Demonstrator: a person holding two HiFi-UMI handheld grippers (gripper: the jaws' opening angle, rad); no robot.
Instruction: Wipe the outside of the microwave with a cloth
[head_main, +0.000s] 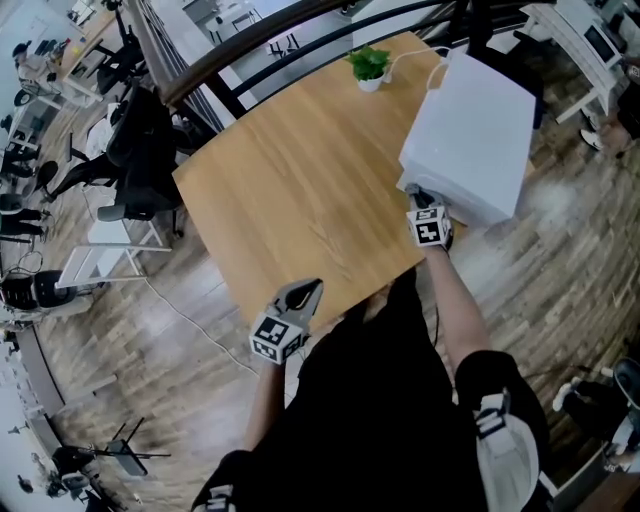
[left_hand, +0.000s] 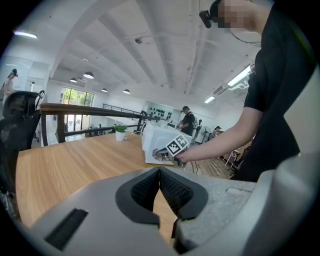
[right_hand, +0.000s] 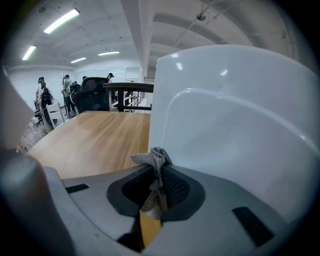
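A white microwave (head_main: 470, 135) stands on the right part of a wooden table (head_main: 300, 190). My right gripper (head_main: 420, 200) is at its near lower corner, shut on a small grey cloth (right_hand: 152, 160) that bunches out of the jaws right beside the white microwave wall (right_hand: 235, 130). Over the table's near edge, far from the microwave, my left gripper (head_main: 300, 295) is shut with nothing between its jaws. In the left gripper view the microwave (left_hand: 157, 140) and the right gripper's marker cube (left_hand: 176, 146) show across the table.
A small potted plant (head_main: 369, 67) stands at the table's far edge, left of the microwave. A dark railing (head_main: 260, 50) runs behind the table. Black office chairs (head_main: 135, 150) stand to the left. The floor around is wood.
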